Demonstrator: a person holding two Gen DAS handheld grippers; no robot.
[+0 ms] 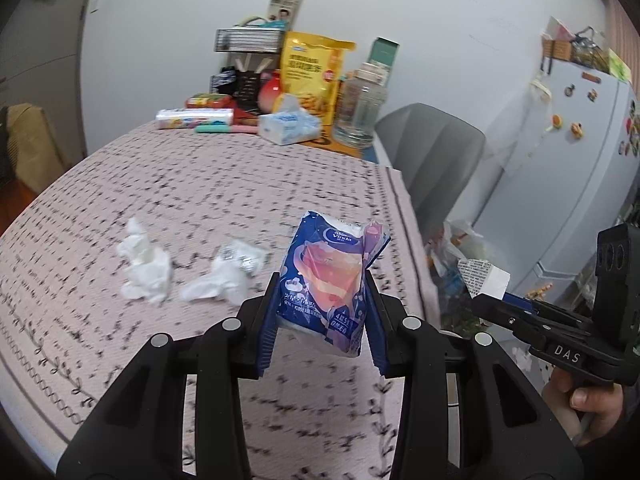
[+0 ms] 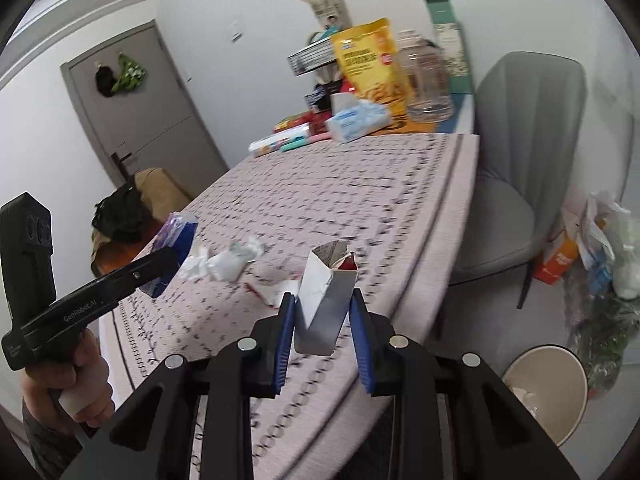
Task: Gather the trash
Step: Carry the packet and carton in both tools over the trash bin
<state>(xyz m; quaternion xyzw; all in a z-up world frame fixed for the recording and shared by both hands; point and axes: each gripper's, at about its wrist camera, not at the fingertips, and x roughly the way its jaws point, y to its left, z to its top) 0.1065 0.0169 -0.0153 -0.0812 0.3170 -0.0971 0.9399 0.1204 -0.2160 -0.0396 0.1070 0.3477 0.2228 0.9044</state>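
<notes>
Now both jaws are loaded: left gripper [image 1: 322,308] clamps the tissue pack [image 1: 330,284] upright, right gripper [image 2: 324,320] clamps the torn carton [image 2: 326,300]. Bin [image 2: 548,392] sits off the table's [image 2: 360,200] right edge, nearer the right gripper; prob. drop there. Crumpled tissues [image 1: 146,266] remain mid-table.

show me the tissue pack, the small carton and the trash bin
tissue pack [image 1: 326,280]: left wrist view, middle of its blue and pink wrapper.
small carton [image 2: 326,300]: right wrist view, its white front face.
trash bin [image 2: 576,400]: right wrist view, inner wall near the right rim.
</notes>
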